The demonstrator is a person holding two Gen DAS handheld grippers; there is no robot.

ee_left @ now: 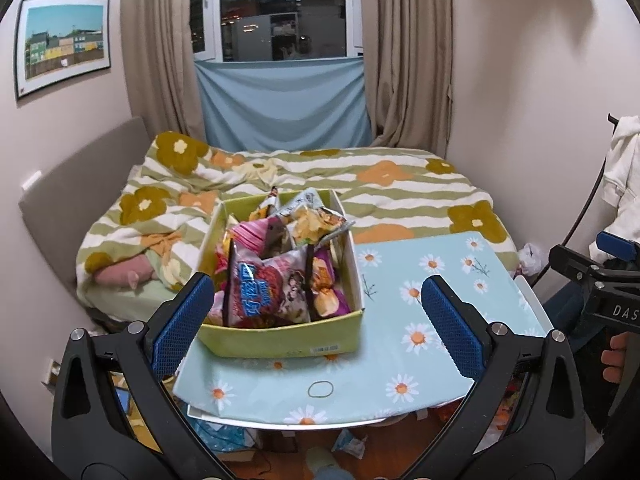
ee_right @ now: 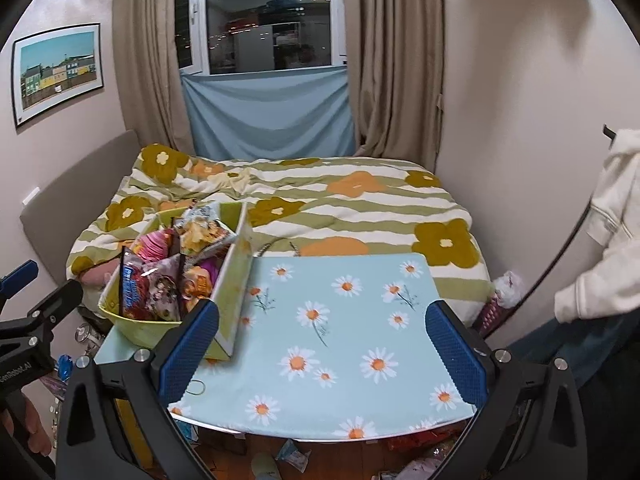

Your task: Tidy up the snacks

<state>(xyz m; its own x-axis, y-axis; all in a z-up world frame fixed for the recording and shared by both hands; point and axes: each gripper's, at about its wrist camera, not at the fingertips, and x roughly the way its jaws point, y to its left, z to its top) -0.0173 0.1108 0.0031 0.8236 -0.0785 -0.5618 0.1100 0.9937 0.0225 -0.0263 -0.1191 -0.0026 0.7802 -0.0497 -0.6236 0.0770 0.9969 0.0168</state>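
Two claws, the left claw [ee_left: 316, 320] and the right claw [ee_right: 322, 344], hang apart and hold nothing. The colourful snack packets [ee_left: 276, 268] already fill the yellow-green cardboard box [ee_left: 280, 340] at centre-left on the daisy-patterned bench [ee_left: 420, 320]. The packing seems finished; next probably only tidying the packets.

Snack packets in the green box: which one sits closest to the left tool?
The pink packet with blue lettering, standing at the front of the yellow-green cardboard box. The chip-picture packet and the rest sit behind it.

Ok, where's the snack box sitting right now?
The green snack box sits on the daisy-print table, at its far left corner beside the bed, left of centre in both wrist views.
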